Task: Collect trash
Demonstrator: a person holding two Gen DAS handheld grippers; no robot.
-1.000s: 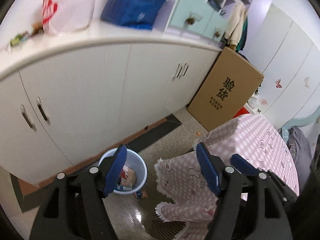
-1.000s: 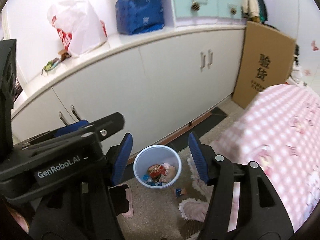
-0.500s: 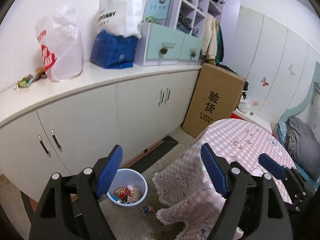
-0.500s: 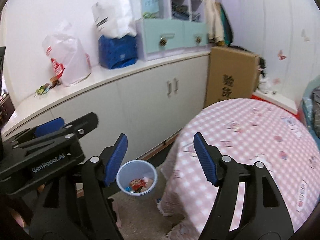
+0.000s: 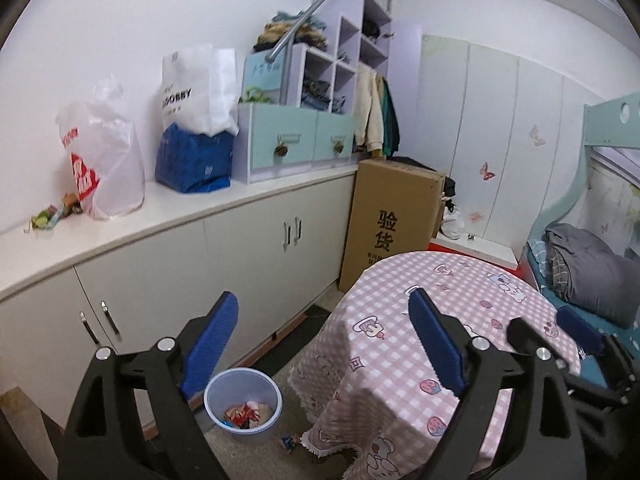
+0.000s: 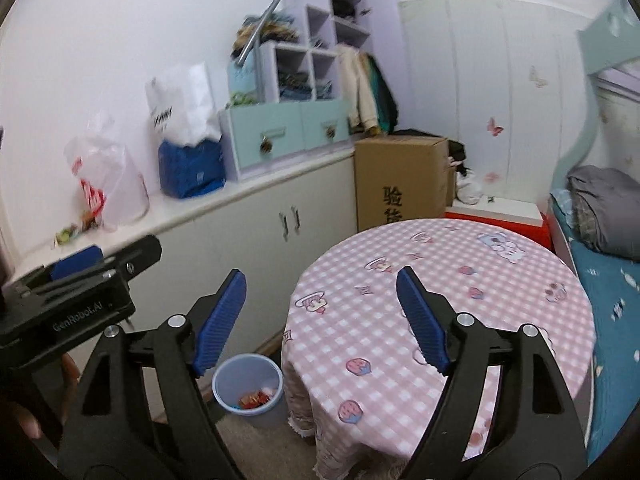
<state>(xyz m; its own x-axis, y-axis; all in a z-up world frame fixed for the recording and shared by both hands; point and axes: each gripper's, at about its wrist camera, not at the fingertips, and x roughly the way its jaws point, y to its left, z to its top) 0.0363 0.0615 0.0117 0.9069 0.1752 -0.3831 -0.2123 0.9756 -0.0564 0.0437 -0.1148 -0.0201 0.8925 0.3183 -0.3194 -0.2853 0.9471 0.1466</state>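
Both hand-held grippers released, left (image 5: 324,344) and right (image 6: 320,320), jaws just widened, nothing between. Pale blue round plastic bin (image 5: 243,404) holding wrappers on floor, left of pink checked round bench (image 6: 440,280); small wrapper (image 5: 288,442) just beside.

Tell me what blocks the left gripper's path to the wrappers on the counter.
Nothing visible does. The left gripper is open and empty, and the wrappers lie exposed on the counter, beside the white plastic bag.

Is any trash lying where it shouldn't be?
Yes. One small wrapper lies on the floor beside the trash bin, not in it. More wrappers sit loose on the counter by a plastic bag.
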